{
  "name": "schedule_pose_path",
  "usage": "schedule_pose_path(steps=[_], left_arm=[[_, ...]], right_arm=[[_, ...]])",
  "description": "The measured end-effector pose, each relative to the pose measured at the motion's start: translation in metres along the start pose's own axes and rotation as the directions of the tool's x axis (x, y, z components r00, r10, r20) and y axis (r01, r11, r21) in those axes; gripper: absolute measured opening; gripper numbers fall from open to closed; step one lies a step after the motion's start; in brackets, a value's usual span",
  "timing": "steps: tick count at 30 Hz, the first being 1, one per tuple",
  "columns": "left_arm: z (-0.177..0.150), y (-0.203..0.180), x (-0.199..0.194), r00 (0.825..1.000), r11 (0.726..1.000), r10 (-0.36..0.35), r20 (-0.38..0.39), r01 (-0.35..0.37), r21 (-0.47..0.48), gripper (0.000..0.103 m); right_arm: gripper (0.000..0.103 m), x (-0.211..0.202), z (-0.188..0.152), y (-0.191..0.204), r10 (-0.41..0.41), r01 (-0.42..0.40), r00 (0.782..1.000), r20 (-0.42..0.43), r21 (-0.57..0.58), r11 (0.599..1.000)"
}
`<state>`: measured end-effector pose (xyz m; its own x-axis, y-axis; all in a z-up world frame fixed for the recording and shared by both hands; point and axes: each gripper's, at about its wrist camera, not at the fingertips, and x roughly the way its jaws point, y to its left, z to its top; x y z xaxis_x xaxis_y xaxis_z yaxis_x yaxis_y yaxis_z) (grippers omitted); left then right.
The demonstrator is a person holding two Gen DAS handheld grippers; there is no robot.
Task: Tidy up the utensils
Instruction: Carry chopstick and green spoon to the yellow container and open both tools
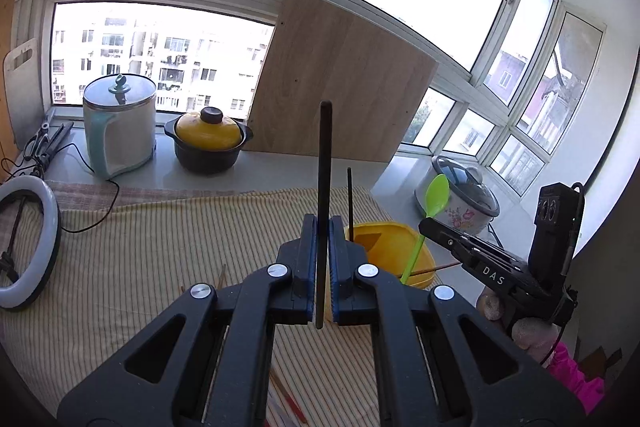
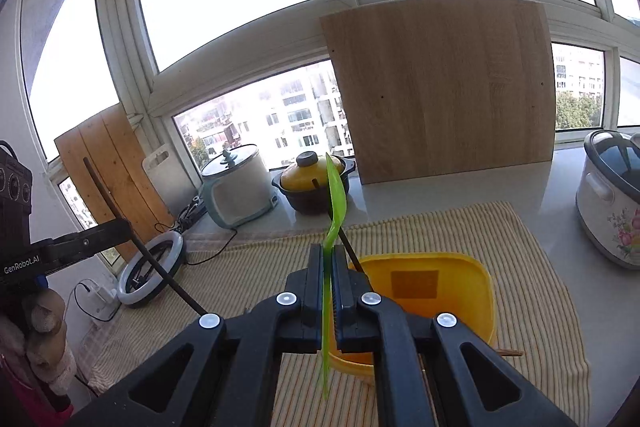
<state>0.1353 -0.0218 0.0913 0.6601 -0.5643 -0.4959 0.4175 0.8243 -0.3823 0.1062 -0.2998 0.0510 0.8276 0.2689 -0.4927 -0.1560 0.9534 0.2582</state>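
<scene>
My left gripper (image 1: 323, 227) is shut on a dark chopstick (image 1: 324, 163) that stands upright between its pads, above the striped cloth. To its right my right gripper (image 1: 425, 224) is shut on the handle of a green plastic spoon (image 1: 436, 193), bowl end up. In the right wrist view the spoon (image 2: 336, 195) rises from that gripper (image 2: 328, 251), just before a yellow container (image 2: 460, 267). A second dark chopstick (image 2: 348, 247) leans inside the container (image 1: 396, 247). The left gripper (image 2: 127, 227) shows at the left with its chopstick (image 2: 132, 235).
A striped cloth (image 1: 140, 247) covers the counter. A light wooden chopstick (image 2: 508, 352) lies by the container, others (image 1: 288, 399) nearer me. Behind stand a pale kettle pot (image 1: 120, 123), a yellow-lidded casserole (image 1: 210, 141), a wooden board (image 1: 344, 87) and a flowered cooker (image 2: 612, 199). A ring light (image 1: 28, 243) lies left.
</scene>
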Motion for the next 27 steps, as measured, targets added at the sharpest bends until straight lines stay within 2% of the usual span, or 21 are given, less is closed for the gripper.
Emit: schedule_pose_path(steps=[5, 16, 21, 27], left_arm=[[0.015, -0.014, 0.0, 1.0, 1.0, -0.017, 0.025, 0.017, 0.019, 0.003], [0.039, -0.044, 0.006, 0.996, 0.997, -0.062, 0.061, 0.059, 0.048, 0.003], [0.039, -0.057, 0.026, 0.997, 0.996, -0.057, 0.042, 0.054, 0.068, 0.003], [0.029, -0.058, 0.057, 0.999, 0.997, -0.043, -0.025, 0.044, 0.062, 0.003]], right_arm=[[0.002, -0.005, 0.006, -0.016, -0.024, 0.024, 1.0, 0.019, 0.023, 0.999], [0.001, -0.02, 0.025, -0.04, -0.024, 0.017, 0.997, 0.078, 0.09, 0.996], [0.002, -0.018, 0.027, -0.049, -0.065, 0.057, 0.994, 0.086, 0.092, 0.994], [0.002, -0.007, 0.017, -0.059, -0.098, 0.093, 0.994, 0.057, 0.088, 0.992]])
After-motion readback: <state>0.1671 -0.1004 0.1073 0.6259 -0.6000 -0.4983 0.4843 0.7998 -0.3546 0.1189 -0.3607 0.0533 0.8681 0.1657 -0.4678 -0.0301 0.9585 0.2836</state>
